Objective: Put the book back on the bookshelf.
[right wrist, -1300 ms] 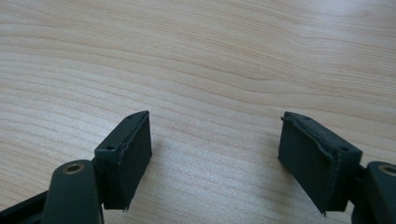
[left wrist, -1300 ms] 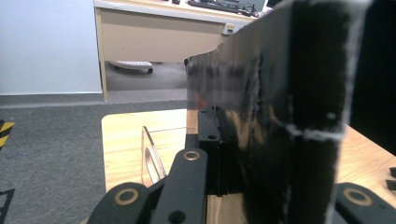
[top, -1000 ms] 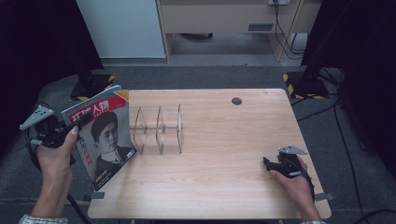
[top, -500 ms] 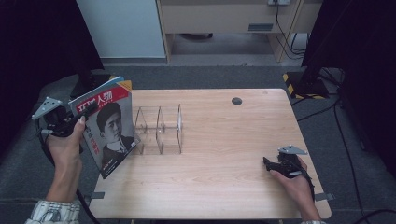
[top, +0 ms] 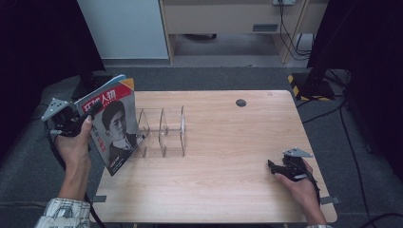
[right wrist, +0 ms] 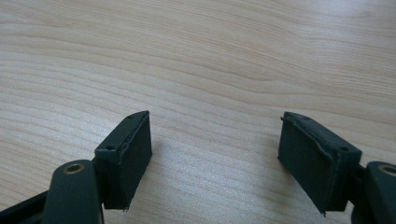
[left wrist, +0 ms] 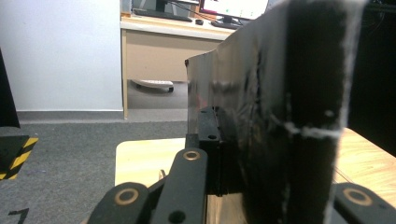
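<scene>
A magazine with a red title band and a portrait on its cover is held nearly upright at the table's left edge. My left gripper is shut on its upper left edge, just left of the clear rack. In the left gripper view the magazine stands edge-on as a dark glossy sheet between the jaws. My right gripper rests on the table near the front right corner. Its jaws stand wide apart over bare wood, holding nothing.
The clear rack has several upright dividers and stands on the left half of the wooden table. A round black cable hole sits near the far edge. Beyond the table are a white cabinet, a desk and dark floor.
My left gripper has raised the magazine and swung it more upright, bringing it closer to the rack's left end. The right gripper has stayed where it was.
</scene>
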Available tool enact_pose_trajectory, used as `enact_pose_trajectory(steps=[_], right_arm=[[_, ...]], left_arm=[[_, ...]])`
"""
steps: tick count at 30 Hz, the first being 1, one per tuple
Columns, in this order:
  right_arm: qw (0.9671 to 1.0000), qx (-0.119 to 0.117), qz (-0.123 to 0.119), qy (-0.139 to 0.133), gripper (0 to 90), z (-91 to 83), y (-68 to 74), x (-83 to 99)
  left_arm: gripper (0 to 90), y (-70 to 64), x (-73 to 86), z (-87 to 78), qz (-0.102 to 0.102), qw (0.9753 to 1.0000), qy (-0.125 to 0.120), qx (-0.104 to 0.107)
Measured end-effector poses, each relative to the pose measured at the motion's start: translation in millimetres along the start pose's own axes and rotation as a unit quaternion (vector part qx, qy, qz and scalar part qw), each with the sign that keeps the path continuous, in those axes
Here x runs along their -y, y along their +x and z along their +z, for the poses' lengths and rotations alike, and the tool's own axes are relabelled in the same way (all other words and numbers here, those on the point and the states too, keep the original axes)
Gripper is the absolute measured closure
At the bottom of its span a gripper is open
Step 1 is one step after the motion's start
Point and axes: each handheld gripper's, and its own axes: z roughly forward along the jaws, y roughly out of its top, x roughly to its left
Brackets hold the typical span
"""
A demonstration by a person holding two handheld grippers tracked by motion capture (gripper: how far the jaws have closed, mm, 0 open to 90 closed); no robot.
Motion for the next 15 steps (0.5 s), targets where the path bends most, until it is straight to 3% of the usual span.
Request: enact_pose_trajectory(steps=[15], right_arm=[[1.0, -0.002, 0.0, 0.0, 25.8, -0.1, 0.1, 0.0]], left_arm=[[86.5, -9.4, 5.3, 7.0, 0.023, 0.9995, -0.018, -0.008]])
